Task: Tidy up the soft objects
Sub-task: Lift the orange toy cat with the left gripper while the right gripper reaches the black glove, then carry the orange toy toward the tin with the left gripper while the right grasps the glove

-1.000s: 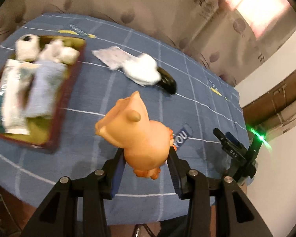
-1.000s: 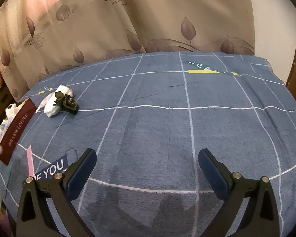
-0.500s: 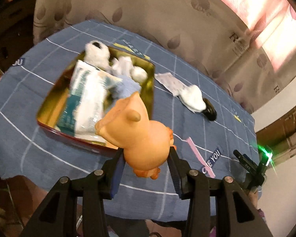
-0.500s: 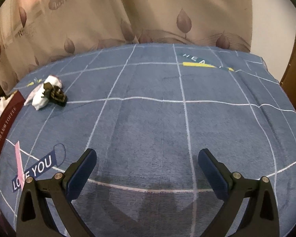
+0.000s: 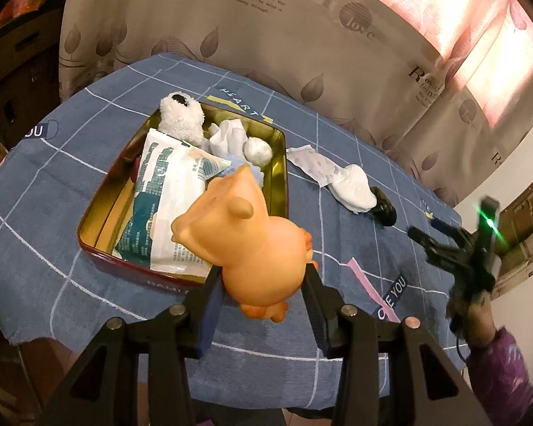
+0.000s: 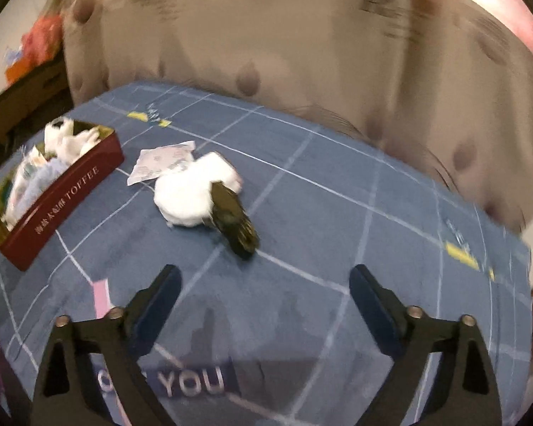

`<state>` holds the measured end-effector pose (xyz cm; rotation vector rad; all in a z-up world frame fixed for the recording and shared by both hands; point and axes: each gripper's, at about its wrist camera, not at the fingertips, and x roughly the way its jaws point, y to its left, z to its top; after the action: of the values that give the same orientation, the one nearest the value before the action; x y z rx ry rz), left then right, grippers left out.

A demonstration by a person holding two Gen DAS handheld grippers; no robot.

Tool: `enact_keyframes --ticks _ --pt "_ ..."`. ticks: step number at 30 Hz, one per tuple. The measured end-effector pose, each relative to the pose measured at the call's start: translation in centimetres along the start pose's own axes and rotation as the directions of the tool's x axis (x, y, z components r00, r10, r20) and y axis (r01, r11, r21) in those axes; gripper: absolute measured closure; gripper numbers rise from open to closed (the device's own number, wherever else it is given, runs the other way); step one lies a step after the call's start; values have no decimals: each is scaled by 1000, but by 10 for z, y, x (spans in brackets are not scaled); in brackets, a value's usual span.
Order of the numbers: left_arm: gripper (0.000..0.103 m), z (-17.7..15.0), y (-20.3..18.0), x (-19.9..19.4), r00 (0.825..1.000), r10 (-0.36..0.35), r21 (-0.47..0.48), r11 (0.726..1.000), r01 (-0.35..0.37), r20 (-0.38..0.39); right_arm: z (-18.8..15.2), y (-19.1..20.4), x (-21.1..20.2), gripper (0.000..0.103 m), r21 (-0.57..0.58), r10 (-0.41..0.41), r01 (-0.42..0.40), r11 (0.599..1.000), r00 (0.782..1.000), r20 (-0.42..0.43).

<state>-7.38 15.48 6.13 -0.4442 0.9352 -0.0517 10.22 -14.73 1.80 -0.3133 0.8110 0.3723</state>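
Note:
My left gripper is shut on an orange soft chick toy and holds it in the air above the near right corner of a red tin with a gold inside. The tin holds a white fluffy toy, a wipes packet, crumpled tissue and a blue cloth. My right gripper is open and empty above the blue tablecloth, a little short of a white cloth with a dark object lying on it. The tin also shows at the left of the right wrist view.
A flat white wrapper lies between the tin and the white cloth. The blue checked tablecloth covers the table, with a leaf-print curtain behind. My right gripper also shows at the right edge of the left wrist view.
My left gripper has carried the chick toy from the open cloth to above the tin's near corner. My right gripper has swung left toward the white cloth and dark object.

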Motion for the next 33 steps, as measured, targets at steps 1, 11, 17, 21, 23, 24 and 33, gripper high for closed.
enact_keyframes --ticks 1,11,17,21,23,24,33 --pt "59 0 1 0 1000 -3 0 1000 3 -1 5 3 7 25 -21 4 -4 1000 1000 -10" --pt "59 8 11 -1 1000 8 11 1000 -8 -1 31 18 62 40 -112 15 -26 993 995 -103" --pt "59 13 14 4 999 34 33 999 -34 -15 29 21 79 89 -92 40 -55 994 986 -160" --pt "58 23 10 9 999 46 86 995 -44 -23 24 16 64 91 -40 25 -30 999 992 -126" --pt "58 32 8 12 999 28 96 995 -25 -31 21 10 51 91 8 34 -33 999 994 -102" --pt "58 40 6 16 999 36 110 993 -32 -32 19 6 44 91 33 46 -43 999 995 -88" --pt "58 99 -3 62 997 78 179 981 -71 -29 10 -1 -11 91 118 83 -84 989 996 9"
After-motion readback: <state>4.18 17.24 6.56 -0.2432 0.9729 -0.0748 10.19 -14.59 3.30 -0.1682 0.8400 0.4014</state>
